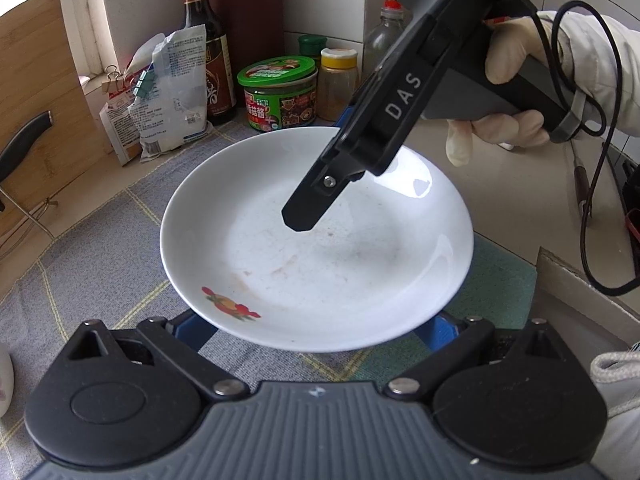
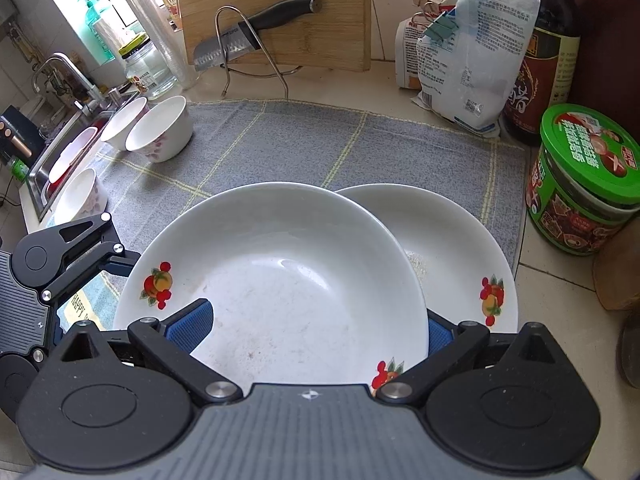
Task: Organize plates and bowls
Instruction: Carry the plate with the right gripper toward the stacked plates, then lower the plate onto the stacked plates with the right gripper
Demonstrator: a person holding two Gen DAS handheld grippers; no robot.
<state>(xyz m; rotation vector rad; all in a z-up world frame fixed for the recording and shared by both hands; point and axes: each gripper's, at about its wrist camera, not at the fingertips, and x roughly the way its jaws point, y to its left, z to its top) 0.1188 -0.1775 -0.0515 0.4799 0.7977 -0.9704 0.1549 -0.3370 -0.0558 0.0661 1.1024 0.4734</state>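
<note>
**A:** How far along does the sorting look?

**B:** Early, I'd say. On the pale tiled tabletop (image 2: pixel 552 288) lies a grey checked cloth with yellow lines (image 2: pixel 280 140), and all the crockery sits on that. The 2 biggest pieces are shallow white plates with red fruit prints. The upper plate (image 2: pixel 280 264) overlaps the lower plate (image 2: pixel 452 248), which pokes out to the right. So the pair has been brought together, but the stack is not yet squared.

**A:** And the tongs?

**B:** The right tongs (image 2: pixel 316 328) are spread wide and straddle the upper plate's near rim. 1 blue pad (image 2: pixel 192 324) is over the inside of the plate and the other is outside, beyond the rim. They don't look clamped on it. The left tongs (image 1: pixel 316 326) are just as wide, with the plate's opposite rim above the gap between their fingers. I can't tell whether they touch it.

**A:** The bowls?

**B:** Untouched, by the look of it. 3 small white bowls with pink flower prints sit at the cloth's far left, by the sink. 2 of them (image 2: pixel 160 132) (image 2: pixel 124 120) stand side by side, and the third (image 2: pixel 80 196) is nearer and apart. None is nested. What's left, I judge, is settling the plates and then stacking the bowls.
</note>
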